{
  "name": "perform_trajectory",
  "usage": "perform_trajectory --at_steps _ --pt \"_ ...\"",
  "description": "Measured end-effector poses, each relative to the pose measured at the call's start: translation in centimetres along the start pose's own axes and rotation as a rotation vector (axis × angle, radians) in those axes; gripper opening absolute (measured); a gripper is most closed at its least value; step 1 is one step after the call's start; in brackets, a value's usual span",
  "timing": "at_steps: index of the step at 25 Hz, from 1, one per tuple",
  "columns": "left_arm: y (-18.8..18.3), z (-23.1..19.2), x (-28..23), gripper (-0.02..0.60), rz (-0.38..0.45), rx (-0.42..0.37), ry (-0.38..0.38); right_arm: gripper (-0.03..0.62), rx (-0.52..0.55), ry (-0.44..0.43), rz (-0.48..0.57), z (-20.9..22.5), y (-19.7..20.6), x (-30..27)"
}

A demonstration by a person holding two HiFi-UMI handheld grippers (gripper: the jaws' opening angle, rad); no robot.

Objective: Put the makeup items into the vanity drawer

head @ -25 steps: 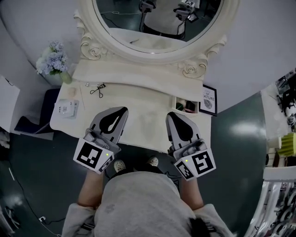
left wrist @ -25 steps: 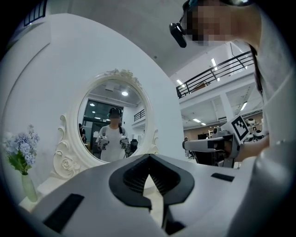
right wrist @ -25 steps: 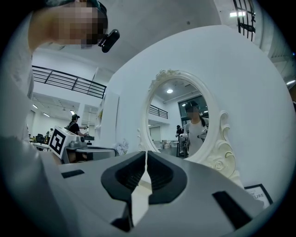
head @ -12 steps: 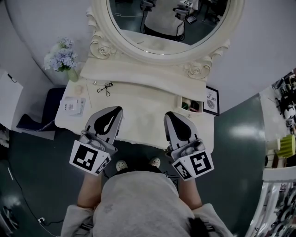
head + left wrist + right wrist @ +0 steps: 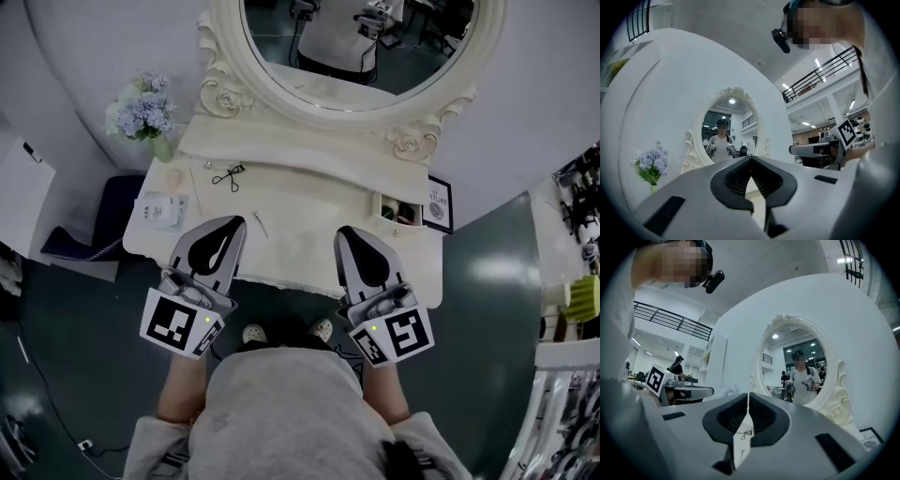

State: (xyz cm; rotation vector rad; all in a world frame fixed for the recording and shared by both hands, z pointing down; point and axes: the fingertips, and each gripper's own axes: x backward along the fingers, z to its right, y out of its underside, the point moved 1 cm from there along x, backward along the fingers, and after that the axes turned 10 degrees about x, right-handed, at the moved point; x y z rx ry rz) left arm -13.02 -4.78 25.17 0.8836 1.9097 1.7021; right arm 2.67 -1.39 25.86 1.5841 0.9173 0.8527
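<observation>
A cream vanity table (image 5: 309,230) stands under an oval mirror (image 5: 361,47). On its top lie a black eyelash curler (image 5: 225,176), a thin pencil-like stick (image 5: 260,223), a small round pale item (image 5: 174,176) and a white packet (image 5: 161,210). A small drawer (image 5: 398,208) at the right stands open with dark items inside. My left gripper (image 5: 228,225) is shut and empty over the table's front left. My right gripper (image 5: 349,234) is shut and empty over the front right. The right gripper view shows the eyelash curler (image 5: 745,432) through the slit below the closed tips.
A vase of pale blue flowers (image 5: 142,105) stands at the table's back left corner. A framed print (image 5: 439,203) leans at the right end beside the drawer. The person's shoes (image 5: 286,332) show below the table's front edge. Shelving (image 5: 577,281) stands at the far right.
The table has slid right and a little down in the head view, bringing the thin stick into sight. Both grippers stay shut at the front edge.
</observation>
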Motion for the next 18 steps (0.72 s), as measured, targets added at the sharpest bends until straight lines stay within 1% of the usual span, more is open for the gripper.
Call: perform_trajectory --at_steps 4,18 --pt "0.0 0.0 0.7 0.014 0.001 0.015 0.015 0.026 0.007 0.000 -0.004 -0.9 -0.1 0.1" --pt "-0.7 0.1 1.9 0.014 0.018 0.017 0.045 0.026 0.019 0.021 0.001 -2.4 -0.7 0.5"
